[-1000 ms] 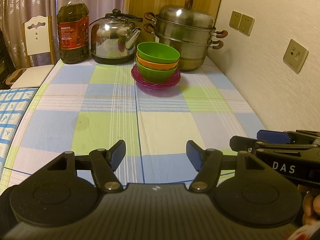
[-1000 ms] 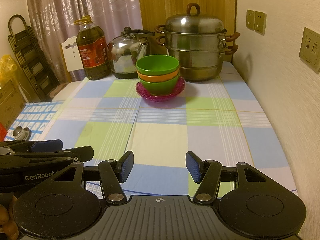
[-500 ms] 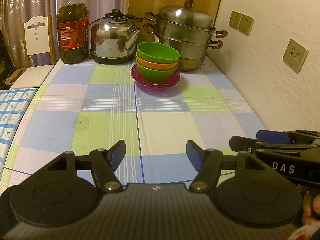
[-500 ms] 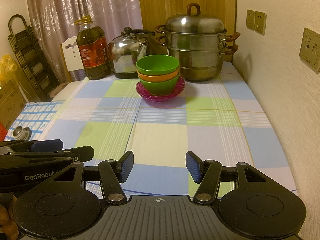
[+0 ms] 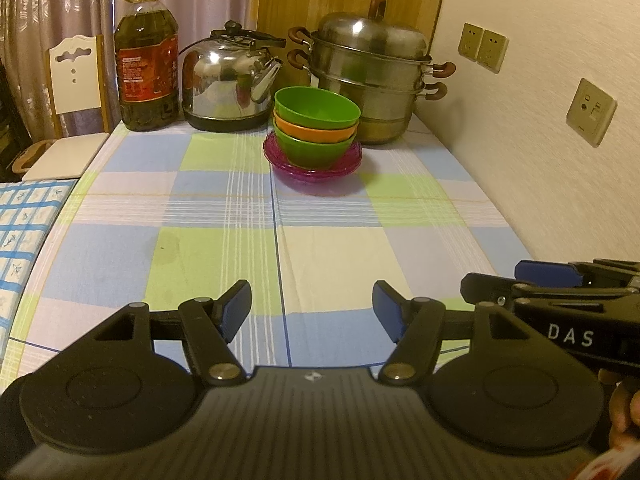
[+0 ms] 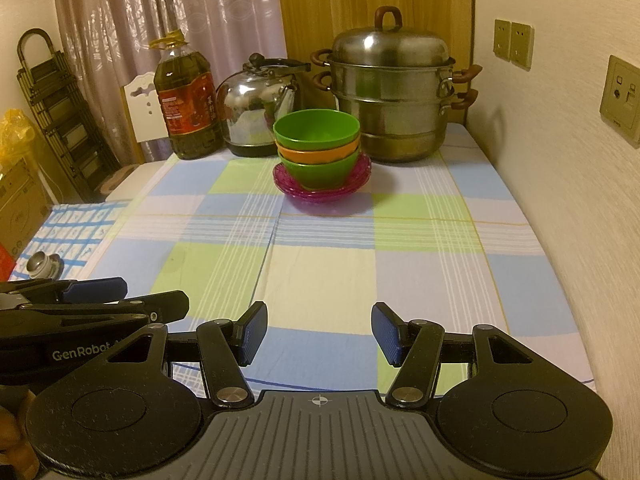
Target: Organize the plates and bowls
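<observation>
Down at the near edge, the left claw (image 5: 312, 312) sits released, blue pads spread wide over the checked cloth with nothing between them. The right claw (image 6: 319, 334) matches it, jaws apart and empty, just beside its partner; each shows up side-on at the edge of the other's view. Both point straight up the bench (image 6: 328, 272) toward the far end.

Mid-bench, only bare plaid cloth, well clear of both claws.

Further back, here's the stack: three bowls nested upright, mouths facing up, the top green bowl (image 6: 316, 128) in the orange bowl (image 6: 316, 154), that in the lower green bowl (image 6: 318, 174). The stack's long axis runs vertical, leaning slightly left in the left wrist view. It sits on the purple plates (image 6: 322, 190), lying flat on the cloth.

Behind them, the steel kettle (image 6: 258, 106) stands to the left, spout toward the bowls, with the oil bottle (image 6: 186, 104) further left. The tiered steamer pot (image 6: 390, 92) stands just behind and right of the stack, near the wall.
</observation>
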The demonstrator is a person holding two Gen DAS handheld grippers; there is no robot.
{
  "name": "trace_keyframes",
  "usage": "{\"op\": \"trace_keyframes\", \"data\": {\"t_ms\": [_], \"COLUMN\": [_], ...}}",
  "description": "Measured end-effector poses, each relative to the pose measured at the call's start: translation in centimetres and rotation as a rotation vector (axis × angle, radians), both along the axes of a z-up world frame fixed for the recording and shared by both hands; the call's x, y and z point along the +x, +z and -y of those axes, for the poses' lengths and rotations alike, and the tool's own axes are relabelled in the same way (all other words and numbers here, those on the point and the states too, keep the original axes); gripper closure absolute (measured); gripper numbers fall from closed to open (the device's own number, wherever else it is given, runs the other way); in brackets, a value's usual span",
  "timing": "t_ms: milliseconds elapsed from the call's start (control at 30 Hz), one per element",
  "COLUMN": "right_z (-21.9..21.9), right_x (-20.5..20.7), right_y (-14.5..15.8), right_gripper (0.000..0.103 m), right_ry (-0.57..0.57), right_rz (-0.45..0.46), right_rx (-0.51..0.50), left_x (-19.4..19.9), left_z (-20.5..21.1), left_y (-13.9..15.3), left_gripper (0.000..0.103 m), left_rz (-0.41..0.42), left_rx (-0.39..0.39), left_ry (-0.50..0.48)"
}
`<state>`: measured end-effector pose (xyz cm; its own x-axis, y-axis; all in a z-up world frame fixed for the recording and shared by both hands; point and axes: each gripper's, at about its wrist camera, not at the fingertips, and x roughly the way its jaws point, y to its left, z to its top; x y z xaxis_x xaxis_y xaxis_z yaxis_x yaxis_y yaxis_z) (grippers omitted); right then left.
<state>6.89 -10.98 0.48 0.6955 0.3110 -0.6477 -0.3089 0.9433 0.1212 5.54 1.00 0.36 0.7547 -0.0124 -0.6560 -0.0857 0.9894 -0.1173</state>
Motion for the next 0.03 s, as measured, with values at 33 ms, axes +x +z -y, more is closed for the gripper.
{"op": "trace_keyframes", "data": {"t_ms": [33], "right_z": [-0.01], "right_x": [0.01], "right_y": [0.00], "right_gripper": [0.045], "right_ry": [0.000], "right_rz": [0.000], "right_rx": [0.000], "left_x": [0.04], "left_z": [-0.07], "left_y": [0.00], "left_gripper": [0.038], "left_rz": [0.000], "left_rx": [-0.005], "left_ry": [0.000]}}
